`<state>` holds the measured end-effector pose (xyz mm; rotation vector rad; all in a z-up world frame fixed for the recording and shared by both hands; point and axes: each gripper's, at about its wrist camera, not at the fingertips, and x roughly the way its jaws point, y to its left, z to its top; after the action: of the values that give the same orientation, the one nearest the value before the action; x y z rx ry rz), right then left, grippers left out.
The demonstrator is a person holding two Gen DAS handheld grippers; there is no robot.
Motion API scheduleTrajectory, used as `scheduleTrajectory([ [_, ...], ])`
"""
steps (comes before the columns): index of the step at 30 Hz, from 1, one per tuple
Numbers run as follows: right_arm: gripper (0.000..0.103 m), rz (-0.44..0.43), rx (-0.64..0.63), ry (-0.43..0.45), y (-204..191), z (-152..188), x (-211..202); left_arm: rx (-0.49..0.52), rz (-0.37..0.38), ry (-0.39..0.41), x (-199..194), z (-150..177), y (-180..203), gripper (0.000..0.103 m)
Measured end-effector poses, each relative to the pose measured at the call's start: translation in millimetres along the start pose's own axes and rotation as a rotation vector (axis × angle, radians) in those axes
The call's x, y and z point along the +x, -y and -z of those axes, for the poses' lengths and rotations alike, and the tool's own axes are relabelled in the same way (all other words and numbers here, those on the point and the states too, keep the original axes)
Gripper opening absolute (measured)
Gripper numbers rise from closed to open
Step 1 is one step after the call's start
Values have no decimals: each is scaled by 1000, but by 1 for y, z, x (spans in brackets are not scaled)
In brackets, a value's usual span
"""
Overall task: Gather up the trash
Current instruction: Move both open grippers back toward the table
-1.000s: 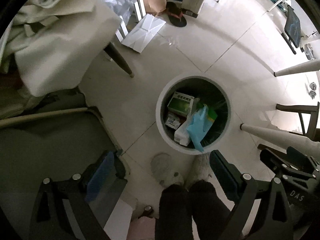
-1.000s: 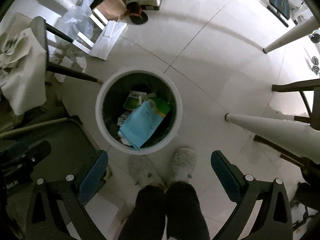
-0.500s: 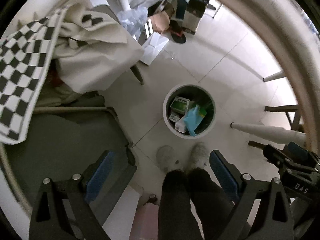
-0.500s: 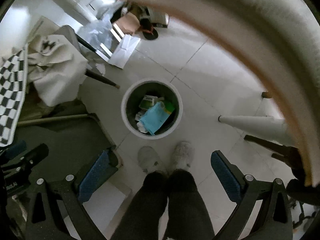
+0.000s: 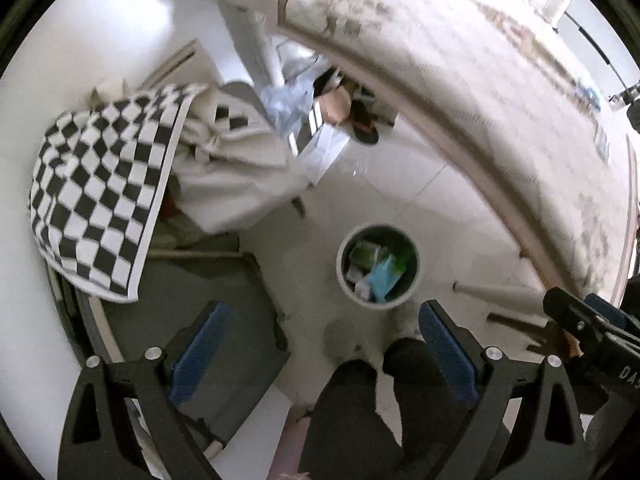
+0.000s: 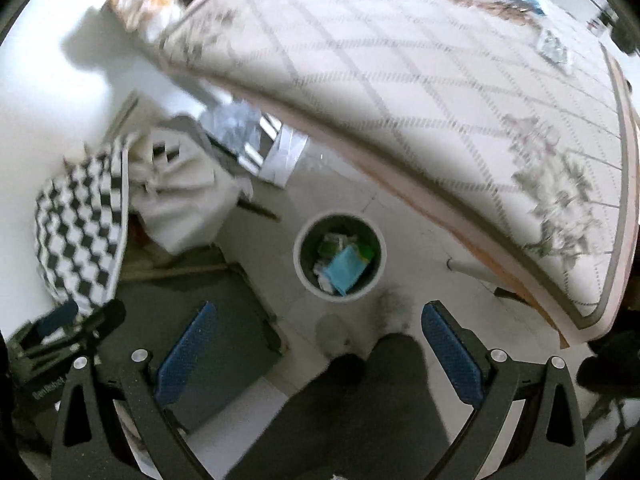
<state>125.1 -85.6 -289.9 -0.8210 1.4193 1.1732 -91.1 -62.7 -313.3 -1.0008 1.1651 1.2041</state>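
Observation:
A round white trash bin (image 5: 343,276) (image 6: 299,268) stands on the tiled floor far below both cameras. Inside it lie a blue sheet (image 5: 382,278) (image 6: 345,268), a green box (image 5: 362,254) and some white scraps. My left gripper (image 5: 322,336) hangs open high above the floor, its blue pads (image 5: 200,344) wide apart and empty. The right gripper (image 6: 316,340) is also open and empty, at about the same height. A table with a grid-patterned cloth (image 5: 500,100) (image 6: 400,60) now fills the upper right of both views; small items far across it are too blurred to name.
A person's dark legs (image 5: 360,400) and pale slippers stand just in front of the bin. A checkered cloth (image 5: 104,200) and white fabric (image 5: 240,168) drape a chair on the left. A grey mat (image 5: 192,308), white table legs (image 5: 492,290) and floor clutter (image 5: 320,152) surround the bin.
Both grippers have risen well away from the bin, which looks much smaller now. The table's edge and top have come into view. Both stay open and empty.

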Motion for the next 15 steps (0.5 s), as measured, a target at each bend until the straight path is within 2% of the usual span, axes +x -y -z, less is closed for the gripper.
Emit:
scheduleTrajectory([
  [4,103,7,79,58,26,-42,-20,39,0,54,-13,-38,32,97],
  [7,103,19,189,93,70,-78,-34,85,3,86,-15,-73,71,97],
  [11,103,53,386,124,165,-144,-43,127,4,96,-7,-118,124,97],
  [15,103,111,521,118,253,-201,-30,132,14,42,21,-173,185,97],
])
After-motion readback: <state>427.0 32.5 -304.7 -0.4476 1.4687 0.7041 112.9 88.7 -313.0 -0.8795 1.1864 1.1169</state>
